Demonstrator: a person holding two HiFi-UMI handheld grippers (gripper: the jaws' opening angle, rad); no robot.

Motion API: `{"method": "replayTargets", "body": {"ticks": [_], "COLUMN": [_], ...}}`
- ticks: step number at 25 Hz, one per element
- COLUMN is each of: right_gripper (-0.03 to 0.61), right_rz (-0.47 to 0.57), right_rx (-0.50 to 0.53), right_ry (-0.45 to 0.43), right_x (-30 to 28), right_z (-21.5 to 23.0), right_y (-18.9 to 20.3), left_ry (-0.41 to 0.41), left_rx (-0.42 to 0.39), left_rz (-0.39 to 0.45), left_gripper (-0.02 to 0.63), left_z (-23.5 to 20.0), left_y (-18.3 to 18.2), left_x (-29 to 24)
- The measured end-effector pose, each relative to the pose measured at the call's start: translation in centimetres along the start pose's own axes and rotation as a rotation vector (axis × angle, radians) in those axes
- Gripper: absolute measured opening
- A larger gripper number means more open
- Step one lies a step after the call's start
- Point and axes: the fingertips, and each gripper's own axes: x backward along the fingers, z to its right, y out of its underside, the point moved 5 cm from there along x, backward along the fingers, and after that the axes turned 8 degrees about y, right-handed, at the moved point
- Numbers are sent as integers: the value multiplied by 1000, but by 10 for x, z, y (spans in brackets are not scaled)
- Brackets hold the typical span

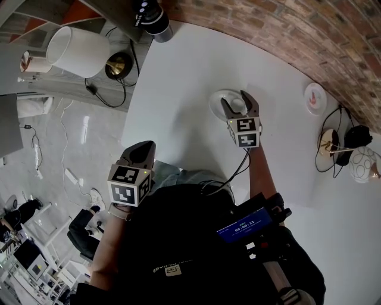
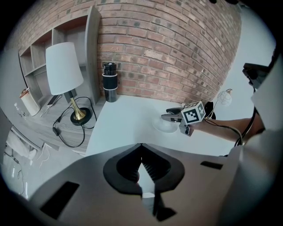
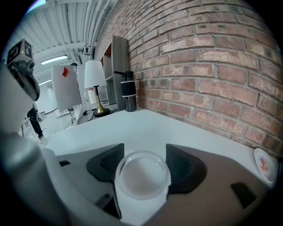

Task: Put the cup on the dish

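A translucent white cup (image 3: 142,176) stands upright between the jaws of my right gripper (image 3: 143,148), and both pads press on its sides. In the head view this gripper (image 1: 234,98) holds the cup (image 1: 238,108) over a round white dish (image 1: 218,102) at the middle of the white table (image 1: 178,89). Whether the cup's base touches the dish I cannot tell. In the left gripper view the dish (image 2: 164,126) lies under the right gripper (image 2: 170,115). My left gripper (image 1: 143,153) hovers at the table's near edge. Its jaws (image 2: 141,145) are shut on nothing.
A small plate with a red mark (image 1: 315,98) sits near the brick wall (image 1: 309,36). A black-and-white tumbler (image 1: 153,15) stands at the far corner. A white-shaded lamp (image 1: 74,50) and cables lie left of the table. More cables and a round object (image 1: 363,164) are at the right.
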Motion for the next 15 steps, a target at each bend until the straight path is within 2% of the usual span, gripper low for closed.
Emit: {"method": "replayTargets", "body": {"ticks": [7, 15], "right_gripper": [275, 275], "right_rz": [55, 115], "right_rx": [-113, -112], "right_ry": [7, 62], "right_x": [18, 44], "right_z": [7, 16], "right_y": [-15, -39], "left_ry": [16, 51], "left_rx": [-22, -70], "left_rz": [12, 24], "left_gripper": [5, 5], "left_z": [2, 5], "left_y": [-6, -14], "left_x": [1, 0]}}
